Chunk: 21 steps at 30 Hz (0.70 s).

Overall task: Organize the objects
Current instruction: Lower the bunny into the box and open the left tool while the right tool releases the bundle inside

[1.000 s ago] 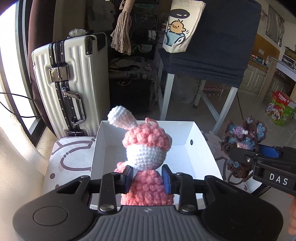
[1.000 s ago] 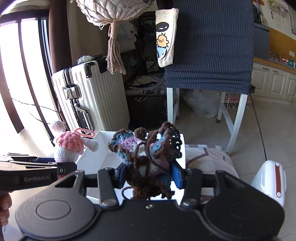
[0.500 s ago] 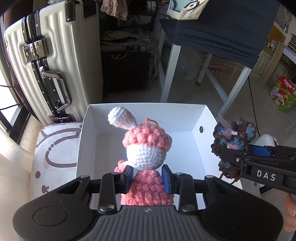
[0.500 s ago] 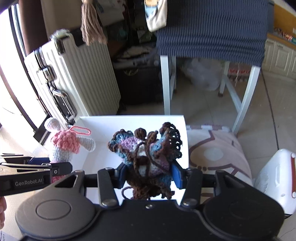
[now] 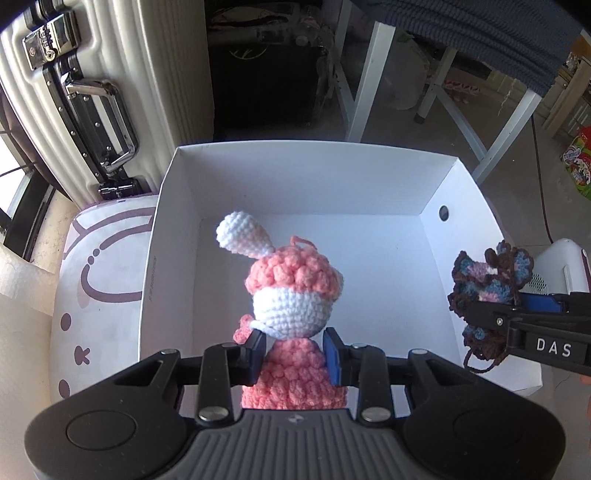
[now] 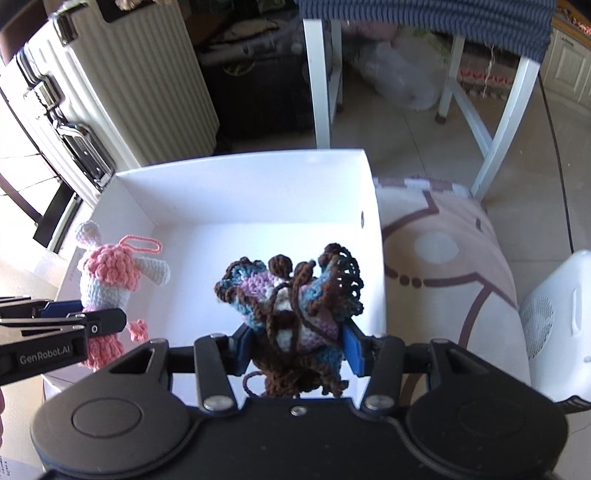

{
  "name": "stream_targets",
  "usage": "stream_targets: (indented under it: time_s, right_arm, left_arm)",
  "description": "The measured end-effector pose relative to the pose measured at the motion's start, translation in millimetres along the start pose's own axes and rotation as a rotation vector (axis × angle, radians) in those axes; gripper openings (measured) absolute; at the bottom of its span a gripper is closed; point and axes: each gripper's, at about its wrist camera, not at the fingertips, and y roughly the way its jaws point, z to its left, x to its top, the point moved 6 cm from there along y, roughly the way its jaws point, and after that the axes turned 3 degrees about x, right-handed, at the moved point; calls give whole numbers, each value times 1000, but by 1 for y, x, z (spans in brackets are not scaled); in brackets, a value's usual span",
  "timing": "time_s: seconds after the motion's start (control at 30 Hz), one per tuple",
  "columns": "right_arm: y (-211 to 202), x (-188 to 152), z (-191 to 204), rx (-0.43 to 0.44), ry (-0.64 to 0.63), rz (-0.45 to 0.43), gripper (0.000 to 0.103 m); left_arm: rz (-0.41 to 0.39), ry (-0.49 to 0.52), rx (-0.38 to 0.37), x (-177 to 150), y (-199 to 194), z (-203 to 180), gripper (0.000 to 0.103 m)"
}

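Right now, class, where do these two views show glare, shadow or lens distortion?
Left wrist view: sun glares on the box wall; the suitcase bows from fisheye distortion. Right wrist view: the bunny is brightly lit, and the table shades the floor behind.

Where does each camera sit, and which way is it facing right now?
Left wrist: on the left gripper, looking forward and down into the white box; it grips the pink bunny.
Right wrist: on the right gripper, looking down into the same box; it grips the brown-blue toy.
Shared: box, suitcase, both toys, and each other's gripper.
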Motion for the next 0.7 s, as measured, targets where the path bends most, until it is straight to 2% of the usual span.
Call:
stream_targets:
  time_s: [0.33,0.53,0.6,0.7]
  right_arm:
    - [12,0,8,10,-9,42,50]
    - [15,-1,17,12,-26,45,51]
    - [15,-1,17,13,-22,43,55]
    - [14,-2,20,5,-27,45,55]
  left_arm:
    - [42,-16,18,-3,16,9,35]
    - [23,-43,31,-2,13,17,37]
    - [19,-50,39,-1,11,18,50]
    - [19,-42,40,-1,10,17,53]
